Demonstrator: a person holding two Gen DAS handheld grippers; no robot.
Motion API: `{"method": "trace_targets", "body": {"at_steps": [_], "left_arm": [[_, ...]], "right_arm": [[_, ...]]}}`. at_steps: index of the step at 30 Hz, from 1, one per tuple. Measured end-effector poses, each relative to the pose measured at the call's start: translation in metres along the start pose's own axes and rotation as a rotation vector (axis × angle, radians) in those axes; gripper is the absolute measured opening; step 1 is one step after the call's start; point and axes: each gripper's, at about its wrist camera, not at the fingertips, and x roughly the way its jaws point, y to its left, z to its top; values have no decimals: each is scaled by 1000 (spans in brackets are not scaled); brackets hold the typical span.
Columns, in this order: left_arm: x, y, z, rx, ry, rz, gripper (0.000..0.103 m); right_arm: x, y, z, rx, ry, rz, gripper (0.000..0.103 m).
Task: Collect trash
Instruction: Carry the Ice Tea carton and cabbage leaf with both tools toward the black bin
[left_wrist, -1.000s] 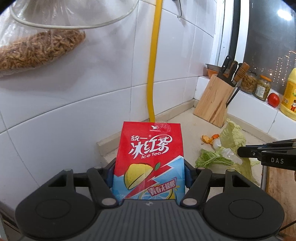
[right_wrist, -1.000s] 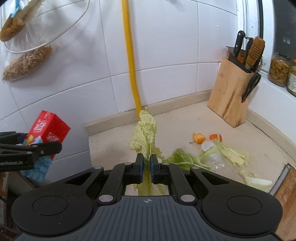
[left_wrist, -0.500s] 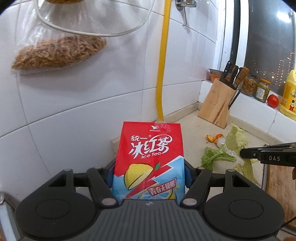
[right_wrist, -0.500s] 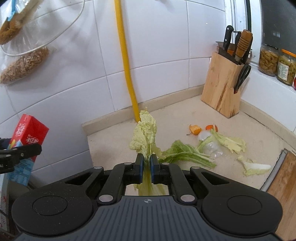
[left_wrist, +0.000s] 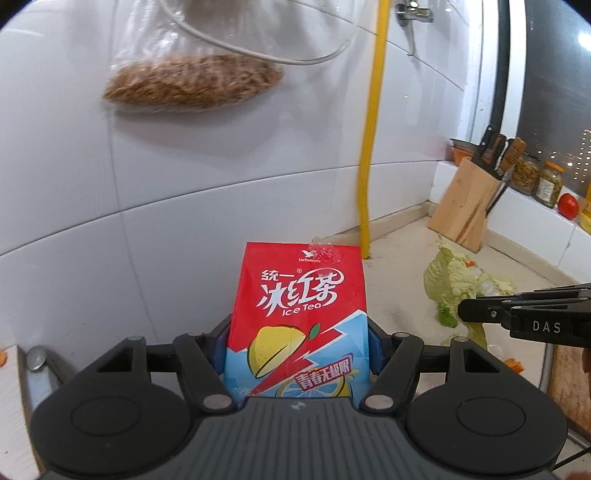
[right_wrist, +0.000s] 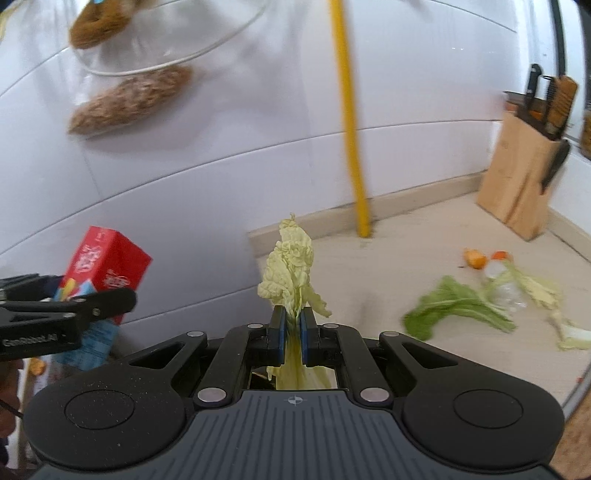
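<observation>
- Two grippers are seen, one per hand; the left gripper is clamped on the two side faces of one red and blue ice tea carton, which is held upright and lifted, to the left of the yellow pipe
- One pale cabbage leaf is pinched between the nearly closed blue pads of the right gripper; the leaf stands up above the pads, left of the yellow pipe in the right wrist view, and its stalk hangs below them
- One yellow pipe is seen running down the white tiled wall to the counter, and it is taken as the landmark
- Right of the pipe, on the counter, more scraps are left lying: one dark green leaf, two pale leaf pieces, two orange peel bits and what looks like one crumpled clear wrapper, all close together
- Further right of the pipe, one wooden knife block is stood against the wall, with several dark handles stuck in it; the exact count cannot be told
- Two jars and one red tomato are seen on the sill beyond the knife block, in the left wrist view only
- Left of the pipe and high on the wall, clear bags of brown dried food are hung; two brown masses are visible in the right wrist view, both blurred
- One metal sink edge is glimpsed low at the far left of the pipe, below the carton
</observation>
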Motion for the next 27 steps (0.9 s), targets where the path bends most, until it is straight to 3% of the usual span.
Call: {"method": "trace_targets", "body": {"at_steps": [12,27], "left_arm": [[-3,24,-18,-34,20,40,61],[18,49,-40,-67,110,87,61]], "right_arm": [[15,38,-6,-35,41,75,11],[58,76,-26,-35,125,124,12]]}}
